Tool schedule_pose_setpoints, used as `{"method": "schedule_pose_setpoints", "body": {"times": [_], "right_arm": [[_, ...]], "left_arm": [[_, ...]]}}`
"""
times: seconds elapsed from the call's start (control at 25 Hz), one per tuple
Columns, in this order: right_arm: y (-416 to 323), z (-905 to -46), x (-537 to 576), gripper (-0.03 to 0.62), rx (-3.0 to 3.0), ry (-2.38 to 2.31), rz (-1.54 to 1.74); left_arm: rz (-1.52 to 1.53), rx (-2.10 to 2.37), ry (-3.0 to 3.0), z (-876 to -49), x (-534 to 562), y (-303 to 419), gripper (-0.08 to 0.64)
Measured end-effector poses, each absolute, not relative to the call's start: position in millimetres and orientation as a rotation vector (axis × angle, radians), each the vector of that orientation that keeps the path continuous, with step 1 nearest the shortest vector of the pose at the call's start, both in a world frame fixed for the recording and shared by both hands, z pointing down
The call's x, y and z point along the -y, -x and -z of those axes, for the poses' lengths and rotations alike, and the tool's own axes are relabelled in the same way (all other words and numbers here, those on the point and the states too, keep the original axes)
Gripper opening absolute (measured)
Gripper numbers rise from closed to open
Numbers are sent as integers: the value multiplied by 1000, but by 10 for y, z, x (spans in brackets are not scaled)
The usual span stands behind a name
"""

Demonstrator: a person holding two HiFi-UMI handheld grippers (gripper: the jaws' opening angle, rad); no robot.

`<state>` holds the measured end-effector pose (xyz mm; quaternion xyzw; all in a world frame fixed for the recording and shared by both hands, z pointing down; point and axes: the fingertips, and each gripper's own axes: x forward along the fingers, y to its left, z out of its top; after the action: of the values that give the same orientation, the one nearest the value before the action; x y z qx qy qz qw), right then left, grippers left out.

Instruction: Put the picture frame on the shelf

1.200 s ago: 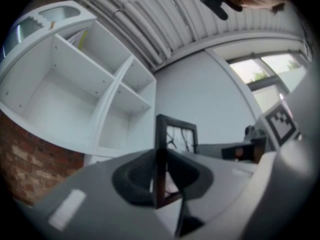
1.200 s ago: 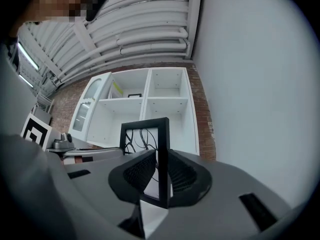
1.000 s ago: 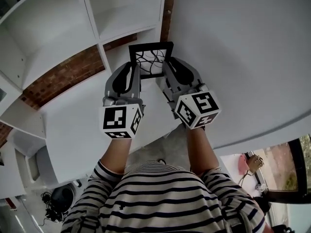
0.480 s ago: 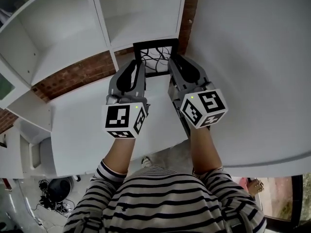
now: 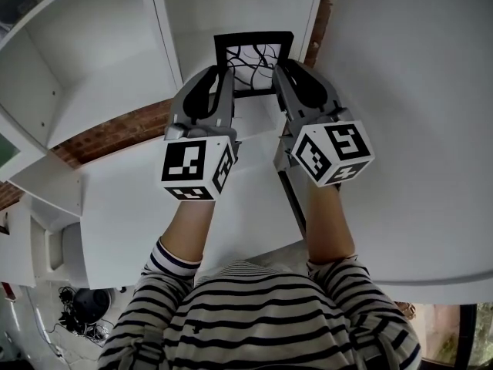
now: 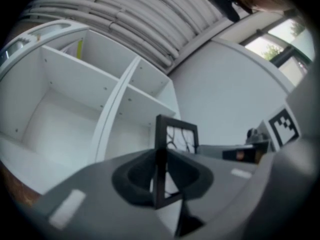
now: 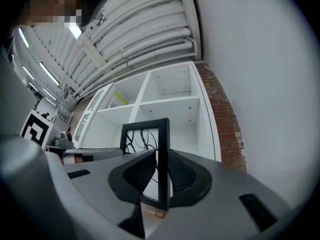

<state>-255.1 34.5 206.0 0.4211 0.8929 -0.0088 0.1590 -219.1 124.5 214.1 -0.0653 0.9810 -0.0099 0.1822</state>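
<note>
1. a white shelf (image 5: 100, 75) with open compartments fills the upper left of the head view, and a band of brick wall (image 5: 108, 129) runs below it.
2. the left hand-held gripper (image 5: 219, 75) reaches up toward the shelf. in the left gripper view (image 6: 159, 176) its jaws are closed onto the left side bar of the frame, with the dark pads pressed against both faces of the bar.
3. the frame (image 5: 254, 60) is black with a white picture of dark curling lines. it stands upright between the two hand-held grippers, in front of the compartment just right of a shelf divider. i cannot tell whether its lower edge touches a board.
4. the right hand-held gripper (image 5: 285, 72) mirrors the left. in the right gripper view (image 7: 161, 176) its jaws are clamped on the right side bar of the frame (image 7: 145, 134), and the shelf (image 7: 170, 104) stands behind.
5. a narrow strip of brick (image 7: 225, 119) edges the shelf's right side.
6. a plain white wall (image 5: 416, 91) fills the right of the head view.
</note>
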Motion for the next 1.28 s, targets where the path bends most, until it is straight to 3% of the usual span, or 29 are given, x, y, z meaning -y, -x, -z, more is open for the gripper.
{"method": "schedule_pose_setpoints", "body": {"times": [0.56, 1.28], "right_arm": [[3533, -1712, -800, 44, -2492, -1407, 57], [4000, -1924, -1043, 61, -2576, -1411, 43]], "left_arm": [[20, -2821, -58, -1789, -1668, 3095, 69], [28, -2890, -216, -1914, -1838, 3556, 71]]}}
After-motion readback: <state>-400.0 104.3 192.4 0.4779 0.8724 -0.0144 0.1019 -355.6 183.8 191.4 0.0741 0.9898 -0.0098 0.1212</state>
